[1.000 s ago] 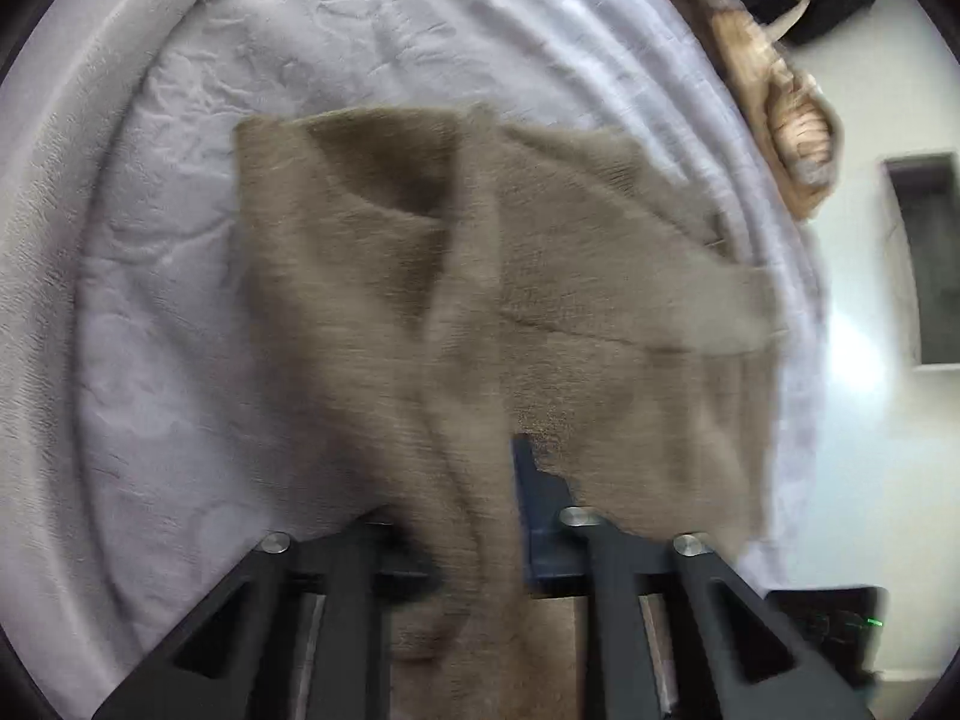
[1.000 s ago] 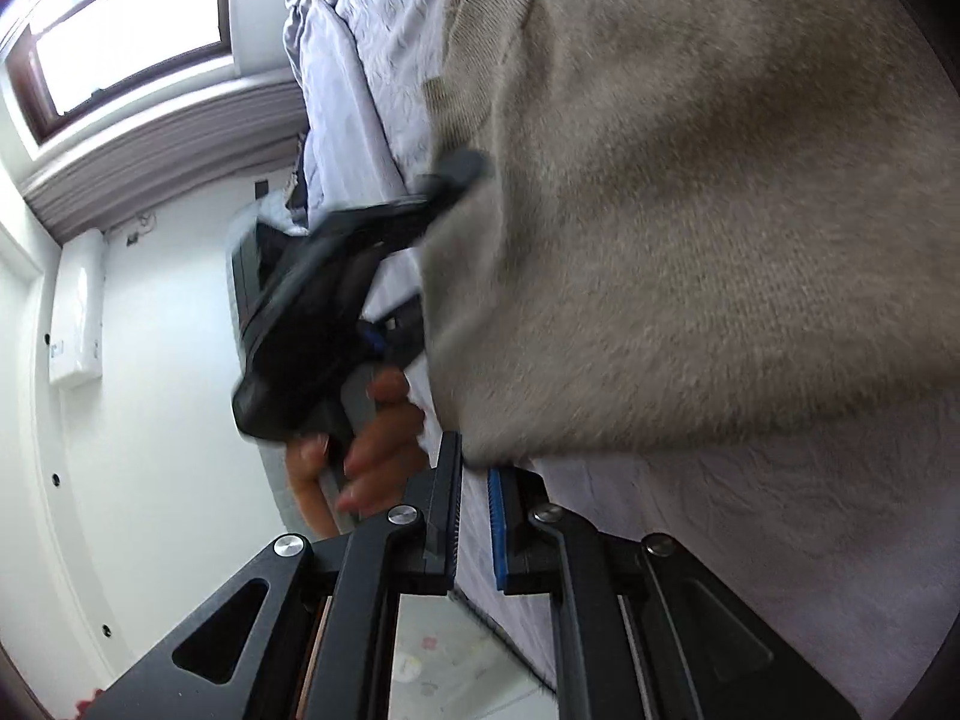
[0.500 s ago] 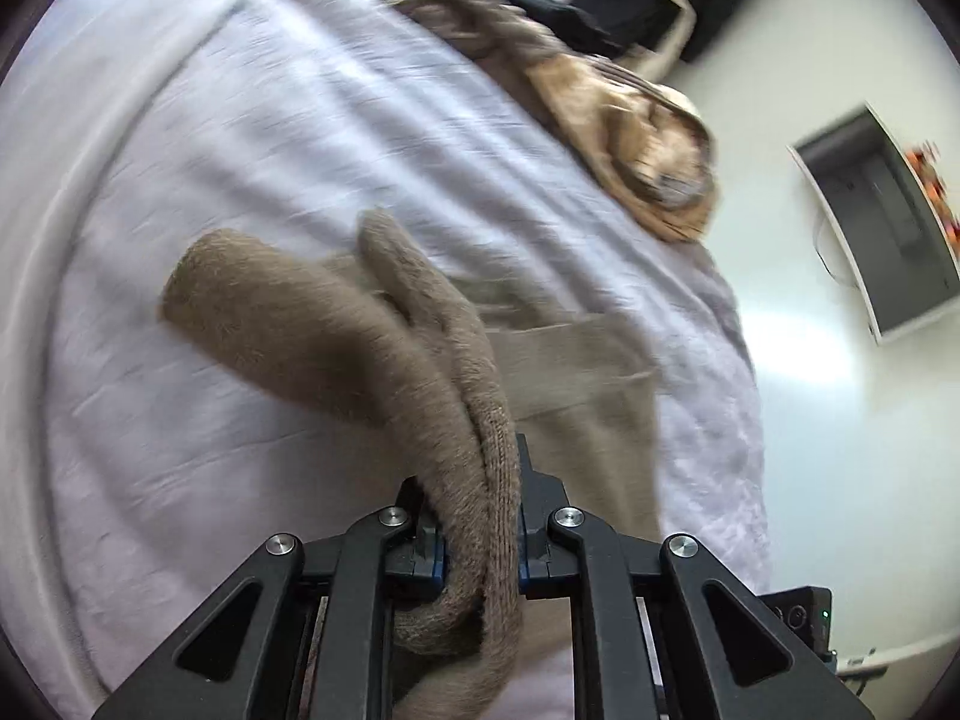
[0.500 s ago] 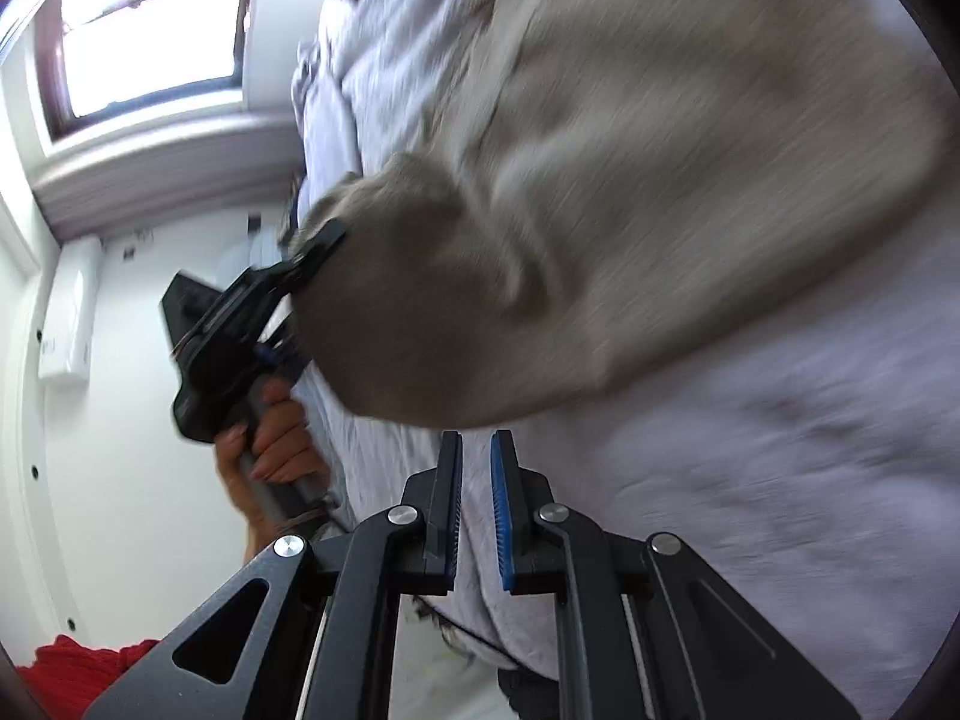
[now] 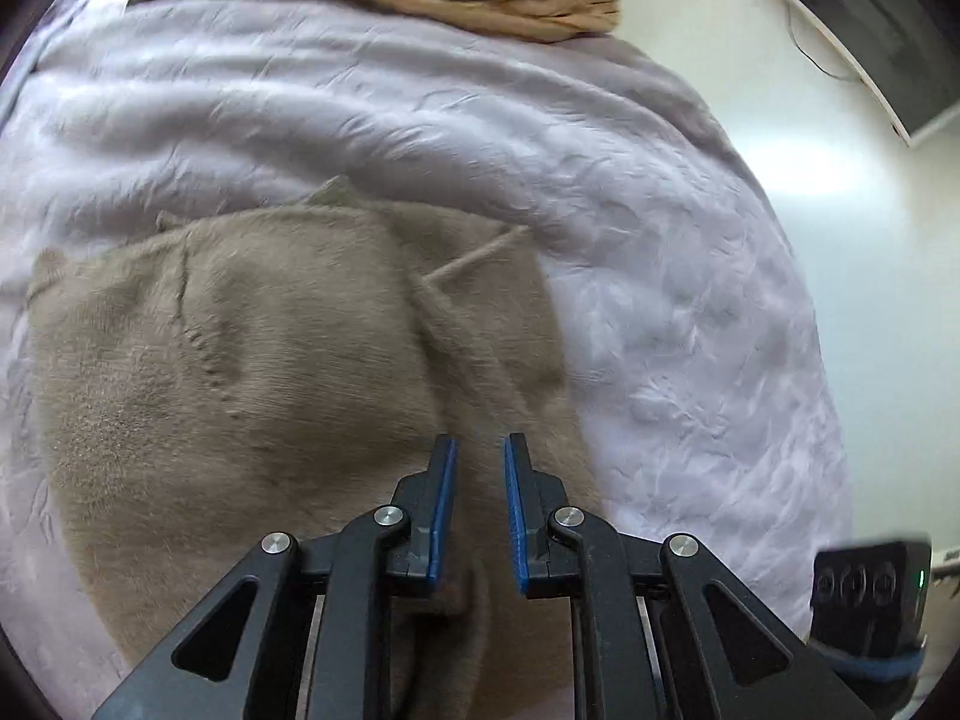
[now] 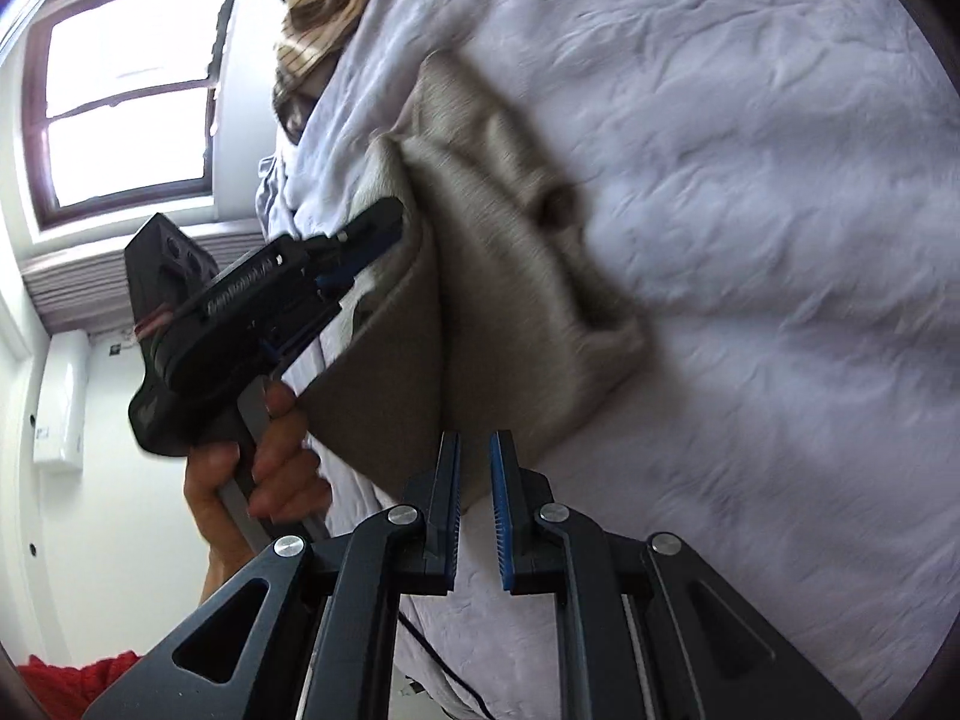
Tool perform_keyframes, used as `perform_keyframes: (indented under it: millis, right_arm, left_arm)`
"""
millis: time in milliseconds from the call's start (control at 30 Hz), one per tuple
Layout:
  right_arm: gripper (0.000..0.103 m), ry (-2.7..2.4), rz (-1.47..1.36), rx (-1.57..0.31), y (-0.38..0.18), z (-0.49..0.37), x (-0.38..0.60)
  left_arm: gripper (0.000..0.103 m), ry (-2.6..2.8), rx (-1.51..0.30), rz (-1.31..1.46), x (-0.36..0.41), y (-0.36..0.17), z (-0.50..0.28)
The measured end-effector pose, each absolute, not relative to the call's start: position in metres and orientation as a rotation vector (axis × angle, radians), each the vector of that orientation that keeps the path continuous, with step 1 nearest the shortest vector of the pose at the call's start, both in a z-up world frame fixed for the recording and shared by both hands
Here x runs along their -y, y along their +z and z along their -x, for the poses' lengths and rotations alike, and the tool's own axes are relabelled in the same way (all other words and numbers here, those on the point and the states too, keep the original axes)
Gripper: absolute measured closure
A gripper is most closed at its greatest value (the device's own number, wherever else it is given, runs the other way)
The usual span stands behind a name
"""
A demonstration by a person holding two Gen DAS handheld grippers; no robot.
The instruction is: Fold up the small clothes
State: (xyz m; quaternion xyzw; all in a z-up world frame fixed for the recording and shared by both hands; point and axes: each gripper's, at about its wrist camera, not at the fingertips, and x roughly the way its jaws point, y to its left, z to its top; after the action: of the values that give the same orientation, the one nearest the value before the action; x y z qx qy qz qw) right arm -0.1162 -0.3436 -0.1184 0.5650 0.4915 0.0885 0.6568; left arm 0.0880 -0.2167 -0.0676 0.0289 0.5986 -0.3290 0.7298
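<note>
So the taupe sweater (image 5: 252, 396) sits center-left on the bed (image 5: 690, 300), folded over. Left gripper (image 5: 478, 450) hovers over it, jaws slightly apart and empty; right gripper (image 6: 475, 444) too, likely lining up another fold.

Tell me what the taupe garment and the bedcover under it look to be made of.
Taupe garment: likely a soft knit or fleece, matte, with a fuzzy nap. Bedcover: seemingly a thin woven or quilted cloth, pale lilac, faint sheen, crinkled embossed texture. Motion blur leaves both uncertain.

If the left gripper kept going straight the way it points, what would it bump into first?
Most likely the folded taupe knitted garment lying on the pale lilac bedspread; the left gripper points right at it, though depth is unclear.
</note>
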Motion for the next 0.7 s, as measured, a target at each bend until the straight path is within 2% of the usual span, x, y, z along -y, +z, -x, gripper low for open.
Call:
perform_keyframes:
  millis: [67,100,167,200,233,300,367,467,700]
  right_arm:
    - [0.09,0.199,-1.294,-1.109,-0.123,0.11,0.354]
    - [0.086,0.202,-1.298,-1.103,-0.124,0.109,0.36]
    - [0.064,0.218,-1.311,-1.084,-0.127,0.101,0.367]
    - [0.042,0.228,-1.329,-1.073,-0.129,0.095,0.37]
    - [0.039,0.241,-1.352,-1.066,-0.129,0.087,0.374]
    - [0.039,0.269,-1.381,-1.058,-0.127,0.062,0.369]
    - [0.039,0.302,-1.371,-1.054,-0.126,0.046,0.368]
    - [0.039,0.35,-1.31,-1.094,-0.125,0.022,0.364]
    - [0.039,0.41,-1.119,-1.239,-0.133,-0.034,0.341]
  left_arm:
    - [0.085,-0.75,-1.296,-0.09,0.219,-0.056,-0.078]
    - [0.085,-0.755,-1.283,-0.106,0.218,-0.046,-0.072]
    - [0.085,-0.764,-1.26,-0.112,0.209,-0.032,-0.065]
    - [0.083,-0.772,-1.241,-0.104,0.2,-0.022,-0.06]
    - [0.055,-0.767,-1.228,-0.094,0.191,-0.016,-0.059]
    - [0.012,-0.726,-1.181,-0.061,0.171,-0.004,-0.058]
    - [0.012,-0.692,-1.132,-0.016,0.143,0.006,-0.06]
    - [0.012,-0.581,-1.157,0.009,0.108,0.002,-0.069]
    - [0.012,-0.239,-1.22,0.068,0.03,-0.044,-0.097]
